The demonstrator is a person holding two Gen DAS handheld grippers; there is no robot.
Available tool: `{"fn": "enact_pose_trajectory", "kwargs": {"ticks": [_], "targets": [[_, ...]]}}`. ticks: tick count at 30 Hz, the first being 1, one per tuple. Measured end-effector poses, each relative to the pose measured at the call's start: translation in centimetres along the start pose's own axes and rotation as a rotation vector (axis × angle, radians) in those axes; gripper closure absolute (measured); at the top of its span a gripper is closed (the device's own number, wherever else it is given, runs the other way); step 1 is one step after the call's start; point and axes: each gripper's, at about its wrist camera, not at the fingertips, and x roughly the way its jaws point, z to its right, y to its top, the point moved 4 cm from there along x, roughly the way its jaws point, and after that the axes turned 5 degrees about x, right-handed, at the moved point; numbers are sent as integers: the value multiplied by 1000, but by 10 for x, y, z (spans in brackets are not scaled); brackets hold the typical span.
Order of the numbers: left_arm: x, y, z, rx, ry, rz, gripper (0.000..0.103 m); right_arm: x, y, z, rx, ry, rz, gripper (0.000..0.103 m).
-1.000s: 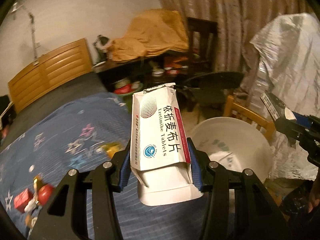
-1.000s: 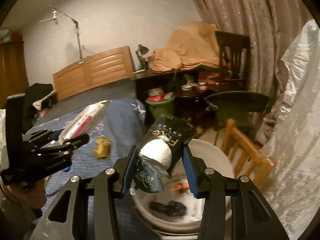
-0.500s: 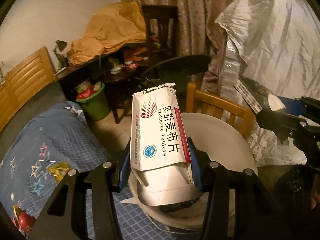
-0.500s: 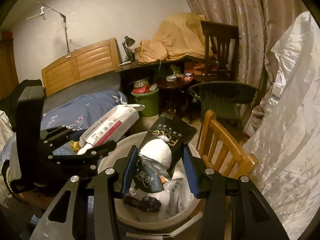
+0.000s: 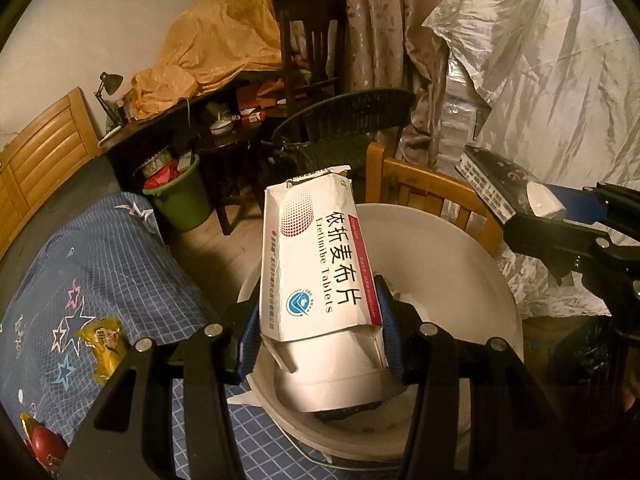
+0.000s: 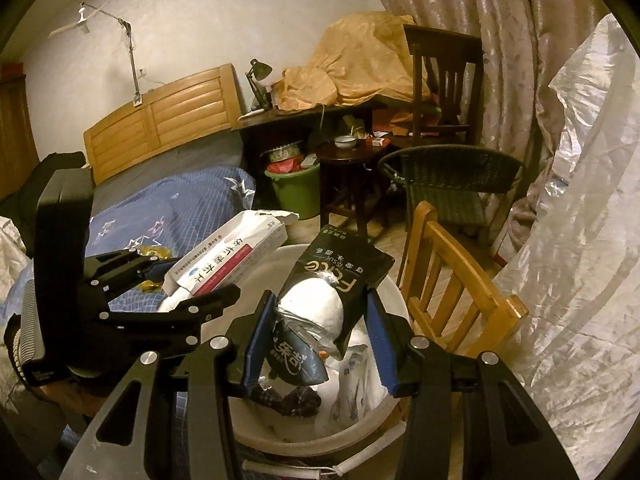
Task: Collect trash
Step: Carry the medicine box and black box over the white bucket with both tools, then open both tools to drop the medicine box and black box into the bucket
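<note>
Star-print blue bedspread (image 5: 100, 280) beside white bucket (image 5: 472, 264), curtained bedroom.

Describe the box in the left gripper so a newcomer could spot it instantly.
Find the white bucket beside the blue bed. Above its rim, the left gripper clamps a white tablet box; its red stripe and large black Chinese lettering distinguish it from the black tissue pack.

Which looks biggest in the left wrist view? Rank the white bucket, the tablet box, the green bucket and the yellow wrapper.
1. white bucket
2. tablet box, though nearness to the camera inflates it
3. green bucket, farther off, so true size is unsure
4. yellow wrapper
</note>
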Motion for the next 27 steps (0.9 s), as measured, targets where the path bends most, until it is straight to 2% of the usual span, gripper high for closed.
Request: {"fn": "enact_pose_trajectory", "kwargs": {"ticks": [5,7,9,10,22,27], "targets": [[2,-1,0,2,-3,-2,54,5,3,-7,-16,7,-3,55],[5,-2,-2,-4,-3,-7,51,10,3,-9,-27,11,-11,50],[8,-4,-5,-17,-3,-22,49,14,3,-8,-26,-5,-10,38],[10,-6,-7,-25,-6,-30,49,16,4,-7,-19,-4,-9,37],[12,-14,-10,-41,-16,-53,49,16,0,4,32,-21,2,37],[0,-26,-22,-76,23,-45,49,7,-3,-7,35,-9,42,37]]}}
